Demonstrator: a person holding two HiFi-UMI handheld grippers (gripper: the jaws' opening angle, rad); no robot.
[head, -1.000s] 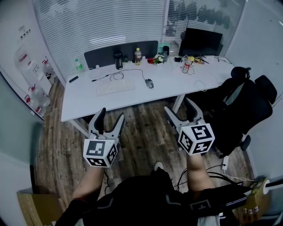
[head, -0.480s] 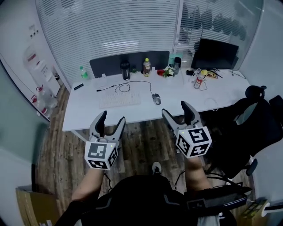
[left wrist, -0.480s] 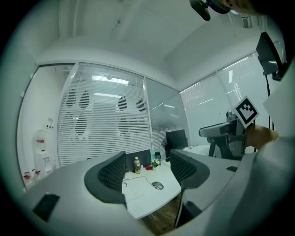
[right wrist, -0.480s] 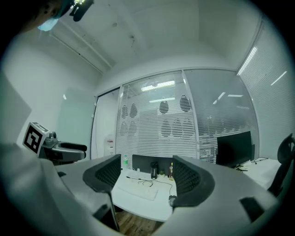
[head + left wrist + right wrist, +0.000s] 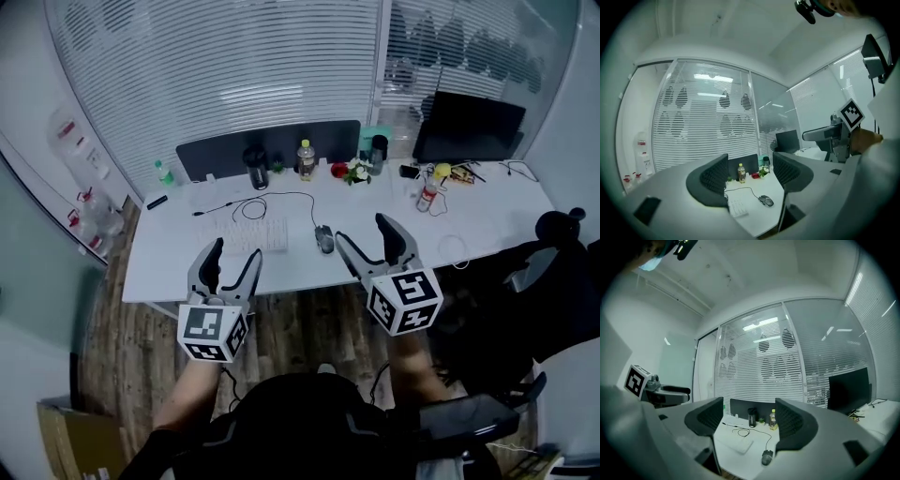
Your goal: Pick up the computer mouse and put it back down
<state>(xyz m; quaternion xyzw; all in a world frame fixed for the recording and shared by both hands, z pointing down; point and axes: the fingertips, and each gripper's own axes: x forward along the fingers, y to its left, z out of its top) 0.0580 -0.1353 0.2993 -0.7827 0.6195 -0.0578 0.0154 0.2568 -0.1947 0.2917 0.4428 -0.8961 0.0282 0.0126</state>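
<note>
Head view: keyboard (image 5: 247,236) just beside mouse (image 5: 324,239); bottle (image 5: 306,159) behind.

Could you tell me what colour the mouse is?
The mouse is dark grey; the left gripper view shows it best.

Holds the left claw (image 5: 234,253) and the right claw (image 5: 363,232) out ahead, side by side and well apart, tips pointing forward. Carries both on bare forearms (image 5: 187,398), jaws spread wide, gripping nothing.
</note>
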